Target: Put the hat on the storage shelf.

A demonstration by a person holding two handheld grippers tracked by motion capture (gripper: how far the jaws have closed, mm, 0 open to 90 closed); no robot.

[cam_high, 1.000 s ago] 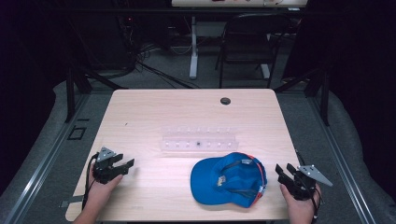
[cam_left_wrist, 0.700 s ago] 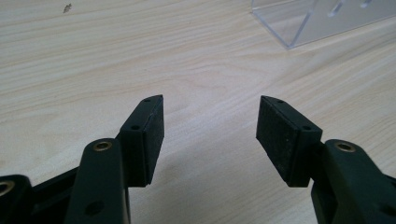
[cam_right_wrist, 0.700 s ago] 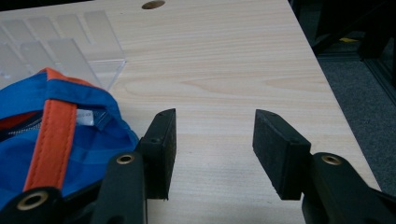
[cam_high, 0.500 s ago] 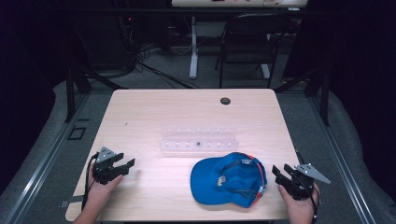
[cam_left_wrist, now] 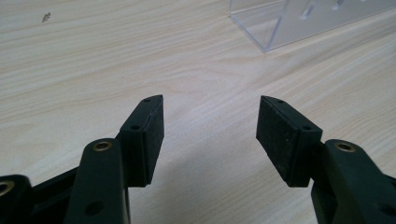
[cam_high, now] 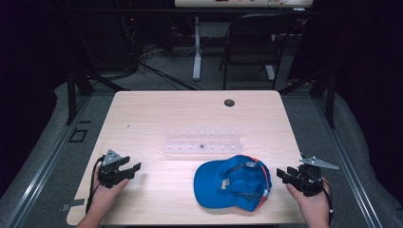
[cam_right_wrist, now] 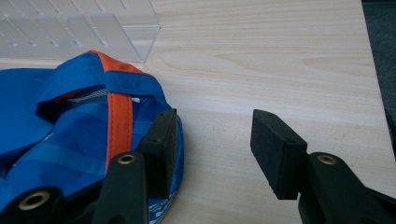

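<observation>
Filling the lower middle of the high view, a pale wood-grain table (cam_high: 157,114) with rounded corners stands on grey carpet, with a dark room behind it. Two grippers sit near its front edge. The left gripper (cam_high: 134,168), low at the frame's left, holds its jaws wide apart over bare wood with nothing between them, as the left gripper view confirms. The right gripper (cam_high: 282,174), low at the right, has just been narrowing its jaws a little, yet they stand wide and grip nothing; in the right gripper view one jaw hangs over the rim of the cap, the other over bare wood.

One blue cap (cam_high: 234,182) with orange trim lies upside down just left of the right gripper, near the front edge. One clear plastic rack (cam_high: 202,141) lies at the table's centre, just beyond the cap. One dark round hole (cam_high: 229,102) sits near the far edge. The table's left half and far strip lie open. Beyond stand one folding chair (cam_high: 252,42), a white desk leg (cam_high: 196,47) and trailing cables (cam_high: 157,71).
</observation>
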